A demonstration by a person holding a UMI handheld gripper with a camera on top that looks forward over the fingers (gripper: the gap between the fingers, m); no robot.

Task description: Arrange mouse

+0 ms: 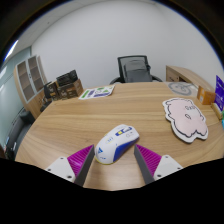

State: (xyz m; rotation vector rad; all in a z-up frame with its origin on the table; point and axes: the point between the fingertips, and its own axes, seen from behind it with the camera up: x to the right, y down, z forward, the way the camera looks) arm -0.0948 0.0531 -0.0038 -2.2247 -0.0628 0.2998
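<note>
The gripper [113, 163] is open, its purple pads [82, 157] wide apart. A white and blue mouse [115, 143] lies on the wooden table [90, 118] between the fingertips, with a gap at each side. Beyond it, to the right, a pink mat [186, 116] lies flat on the table. At the far edge lies some paper [97, 92]. Behind the table stands a black chair [133, 69], and a shelf [30, 78] stands at the left wall

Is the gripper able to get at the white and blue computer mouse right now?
Likely yes: the white and blue computer mouse lies on the wooden table between the open gripper fingers, nothing blocking.
</note>
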